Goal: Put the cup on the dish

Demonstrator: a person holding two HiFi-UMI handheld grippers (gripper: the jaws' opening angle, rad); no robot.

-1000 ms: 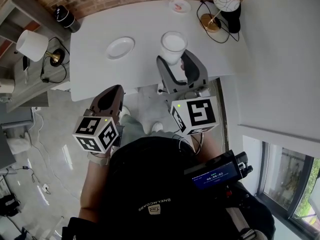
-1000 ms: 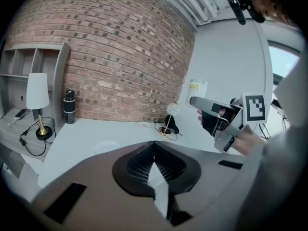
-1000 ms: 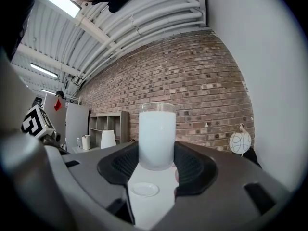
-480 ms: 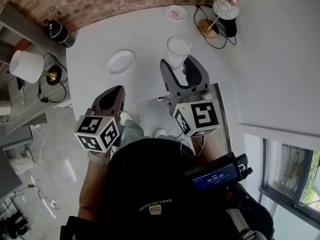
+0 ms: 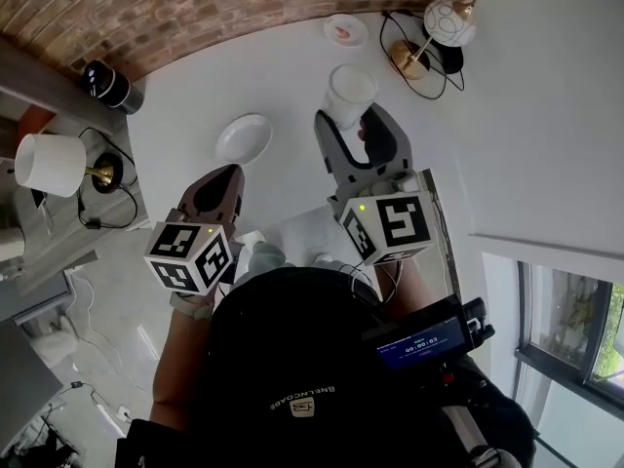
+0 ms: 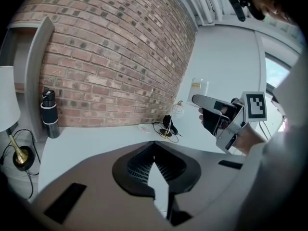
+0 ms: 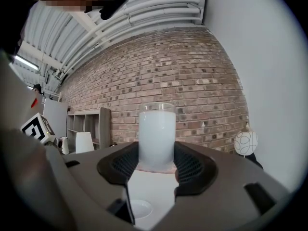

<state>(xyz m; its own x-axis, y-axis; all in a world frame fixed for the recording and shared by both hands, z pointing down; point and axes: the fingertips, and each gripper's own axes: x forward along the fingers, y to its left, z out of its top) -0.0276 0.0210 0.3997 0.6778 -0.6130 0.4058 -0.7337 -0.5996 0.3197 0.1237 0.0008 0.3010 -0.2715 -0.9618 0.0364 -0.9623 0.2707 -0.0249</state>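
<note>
1. Tongs, right (image 5: pixel 353 115): my jaws are closed on the cup (image 5: pixel 349 91), low on its body. The cup is upright and held clear of the table, at centre-top of the head view.
2. Tongs, left (image 5: pixel 222 175): jaws together, nothing between them, idle at lower left of the dish.
3. Target: the dish (image 5: pixel 244 137) lies left of and below the cup in the head view, apart from it. In the right gripper view it shows low in the frame, between my jaws.
4. Largest risk: the cup looks milky white, and I cannot tell whether it is filled or frosted. If it is filled, any tilt on the way across would likely spill it.
5. Next risk: my grip sits low on a tall cup. An abrupt stop could rock it in the pads.
6. Next risk: setting down on the sloped rim of the dish could topple the cup on release or skate the dish across the smooth top.
7. Smallest risk: my idle left tongs are near the dish and could clip it.
8. Surface and room:
   - brick wall (image 5: pixel 146 8) across the top of the frame
   - white table (image 5: pixel 292 66)
   - shaded lamp (image 5: pixel 44 159) at left
   - globe lamp (image 5: pixel 448 19) with its cable at upper right
   - dark bottle (image 5: pixel 105 81) at upper left
   - small saucer (image 5: pixel 345 29) at top
</note>
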